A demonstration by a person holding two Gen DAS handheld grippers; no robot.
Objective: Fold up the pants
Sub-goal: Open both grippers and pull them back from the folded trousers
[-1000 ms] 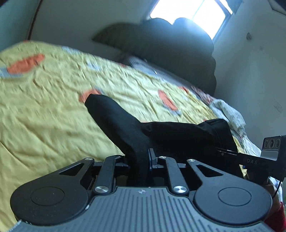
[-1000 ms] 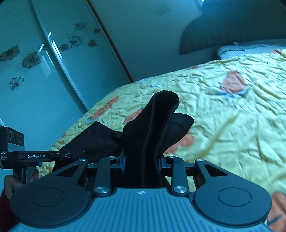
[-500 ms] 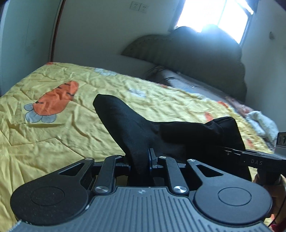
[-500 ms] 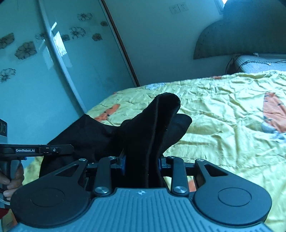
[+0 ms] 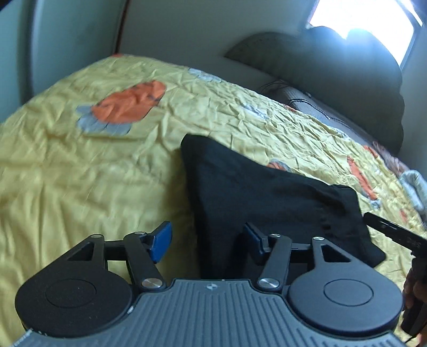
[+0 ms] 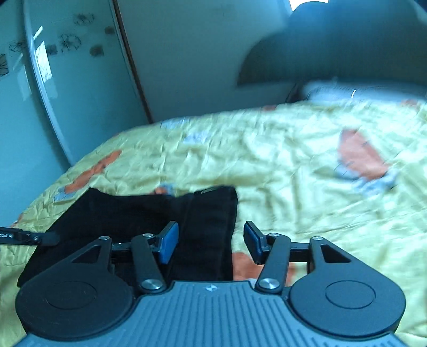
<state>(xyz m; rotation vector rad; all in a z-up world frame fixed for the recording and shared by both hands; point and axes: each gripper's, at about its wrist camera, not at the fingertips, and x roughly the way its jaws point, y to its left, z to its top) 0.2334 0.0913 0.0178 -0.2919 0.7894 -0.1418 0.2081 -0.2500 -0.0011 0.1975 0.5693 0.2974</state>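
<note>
The black pants [image 5: 256, 197] lie folded on the yellow bedspread [image 5: 66, 173]. My left gripper [image 5: 206, 241] is open, its blue pads apart, with the left corner of the pants lying between them. In the right wrist view the pants [image 6: 149, 213] lie flat at lower left. My right gripper [image 6: 210, 241] is open over their right edge, holding nothing. The other gripper's tip shows at the right edge of the left wrist view [image 5: 395, 235] and at the left edge of the right wrist view [image 6: 26, 237].
The bedspread [image 6: 293, 173] has orange carrot prints. A dark padded headboard [image 5: 333, 69] and pillow [image 6: 360, 93] stand at the far end. A glass wardrobe door [image 6: 66, 80] with flower prints stands left of the bed. A bright window [image 5: 368, 16] is above the headboard.
Both grippers were shut on the pants and held them up. Now both have opened and the pants lie on the bed.
</note>
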